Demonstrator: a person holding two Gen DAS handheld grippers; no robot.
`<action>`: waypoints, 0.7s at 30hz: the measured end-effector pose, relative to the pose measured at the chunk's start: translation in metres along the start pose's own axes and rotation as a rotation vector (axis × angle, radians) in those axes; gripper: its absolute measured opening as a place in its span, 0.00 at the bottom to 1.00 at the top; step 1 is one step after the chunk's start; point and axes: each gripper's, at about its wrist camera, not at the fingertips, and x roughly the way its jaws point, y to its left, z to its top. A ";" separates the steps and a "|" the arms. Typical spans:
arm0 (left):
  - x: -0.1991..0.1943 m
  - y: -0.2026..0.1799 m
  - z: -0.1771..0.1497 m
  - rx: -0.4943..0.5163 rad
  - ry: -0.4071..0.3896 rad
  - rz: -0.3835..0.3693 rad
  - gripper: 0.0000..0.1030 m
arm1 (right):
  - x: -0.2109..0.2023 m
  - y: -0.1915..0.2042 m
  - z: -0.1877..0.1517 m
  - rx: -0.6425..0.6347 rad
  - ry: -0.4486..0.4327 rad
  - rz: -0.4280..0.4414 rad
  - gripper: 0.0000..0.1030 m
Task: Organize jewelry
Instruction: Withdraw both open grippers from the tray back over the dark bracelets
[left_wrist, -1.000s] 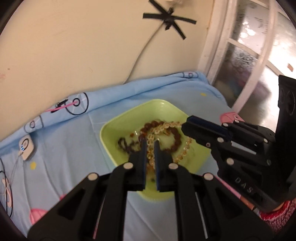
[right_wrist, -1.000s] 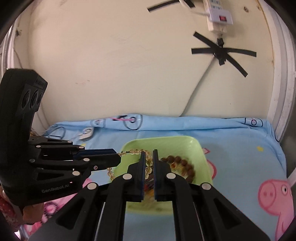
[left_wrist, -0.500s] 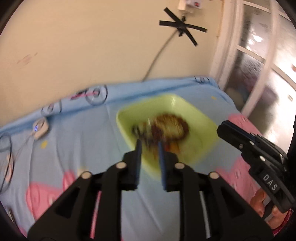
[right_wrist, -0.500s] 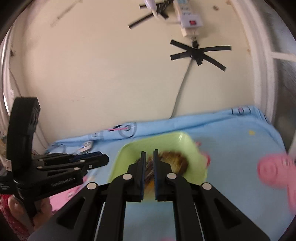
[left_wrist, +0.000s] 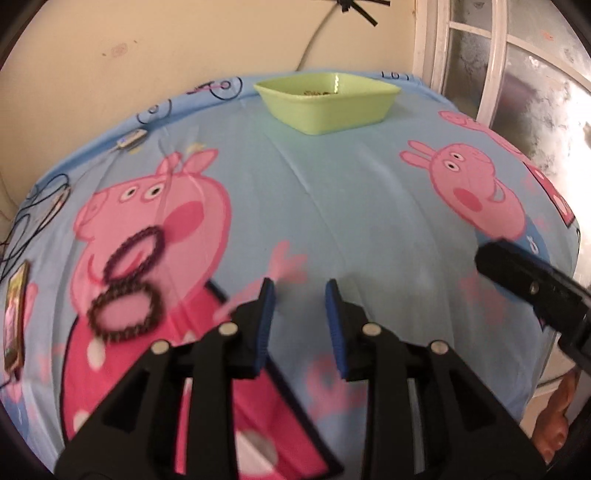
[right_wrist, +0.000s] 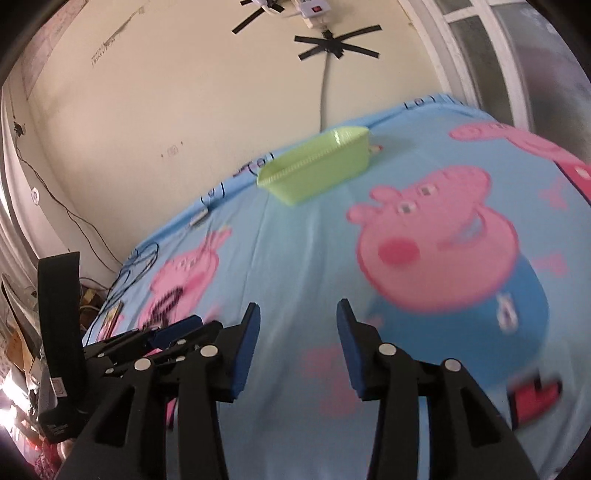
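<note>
Blue cartoon bedsheet (left_wrist: 332, 192): far green tray (left_wrist: 325, 101) holds beads; dark beaded bracelet (left_wrist: 127, 286), near left, remains unsorted. Left gripper (left_wrist: 299, 299) and right gripper (right_wrist: 297, 321): jaws spread, empty.

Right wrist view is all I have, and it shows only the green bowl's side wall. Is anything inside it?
Observer: Yes. The left wrist view looks over the rim of the green bowl, and a few beads show inside.
Operator: Is any jewelry out on the cloth? I only get a dark blur at the left.
Observer: Two dark beaded bracelets lie there, touching like a figure eight.
Operator: Is the left gripper holding anything?
Observer: No, it is open, with nothing between its fingers.
</note>
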 end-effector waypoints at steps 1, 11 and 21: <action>-0.005 -0.001 -0.005 0.003 -0.004 0.000 0.31 | -0.003 0.000 -0.005 0.002 0.006 -0.005 0.18; -0.015 -0.001 -0.022 -0.008 -0.019 0.013 0.47 | -0.014 0.008 -0.044 0.002 0.030 -0.019 0.25; -0.014 0.005 -0.024 -0.016 -0.049 0.047 0.66 | -0.009 0.017 -0.048 -0.055 -0.014 -0.041 0.32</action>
